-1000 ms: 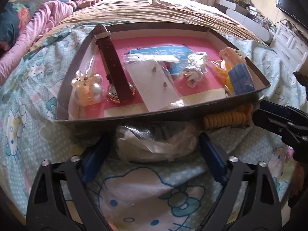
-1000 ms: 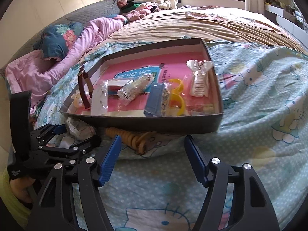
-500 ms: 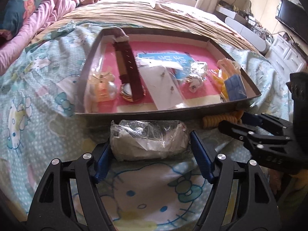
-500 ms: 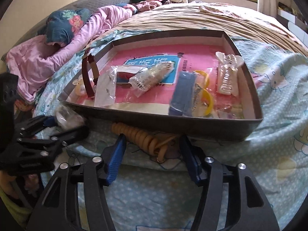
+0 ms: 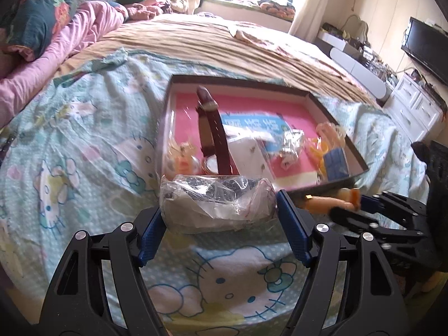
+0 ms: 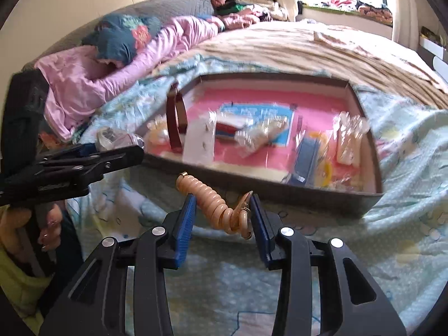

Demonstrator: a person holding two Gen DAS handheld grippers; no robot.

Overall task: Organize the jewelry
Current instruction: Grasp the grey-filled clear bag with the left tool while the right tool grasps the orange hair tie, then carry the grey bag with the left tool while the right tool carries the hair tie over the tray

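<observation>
My left gripper [image 5: 219, 219] is shut on a clear plastic bag [image 5: 217, 205] with dark jewelry inside and holds it above the bedspread, just in front of the shallow dark box [image 5: 334, 183]. My right gripper [image 6: 222, 217] is shut on an orange coiled hair tie [image 6: 214, 204], lifted near the box's front wall [image 6: 252, 186]. The box has a pink floor and holds a brown-strap watch [image 5: 214, 130], an earring card [image 5: 250, 158], a blue hair clip [image 5: 336, 162] and several small bags.
The box lies on a Hello Kitty bedspread [image 5: 84, 140] over a wide bed. Pink bedding and a dark floral pillow [image 6: 123, 36] lie at the far left. A white dresser [image 5: 420, 106] and a TV stand to the right of the bed.
Both grippers have closed on their items and lifted them off the bedspread. Both views have risen and tilted up, so the box sits farther away.
</observation>
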